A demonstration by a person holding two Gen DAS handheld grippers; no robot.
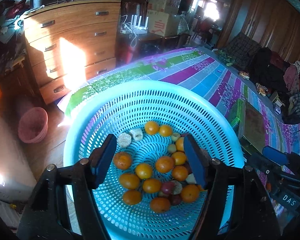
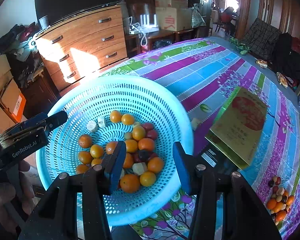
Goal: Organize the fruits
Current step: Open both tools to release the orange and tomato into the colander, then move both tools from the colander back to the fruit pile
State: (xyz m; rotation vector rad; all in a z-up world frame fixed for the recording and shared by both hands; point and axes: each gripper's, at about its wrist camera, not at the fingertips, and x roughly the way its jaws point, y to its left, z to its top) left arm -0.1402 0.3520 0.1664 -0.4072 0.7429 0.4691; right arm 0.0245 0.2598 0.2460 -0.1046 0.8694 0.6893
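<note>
A light blue perforated basket sits at the table's corner and holds several orange citrus fruits, dark red fruits and pale chunks. My left gripper is open and empty, hovering over the basket's middle. My right gripper is open and empty, above the basket's near right rim. A small pile of mixed fruits lies on the tablecloth at the right. The right gripper also shows in the left wrist view.
A striped floral tablecloth covers the table. A gold and green box lies right of the basket. A wooden dresser stands behind, with a pink basket on the floor. Snack packets lie at the far edge.
</note>
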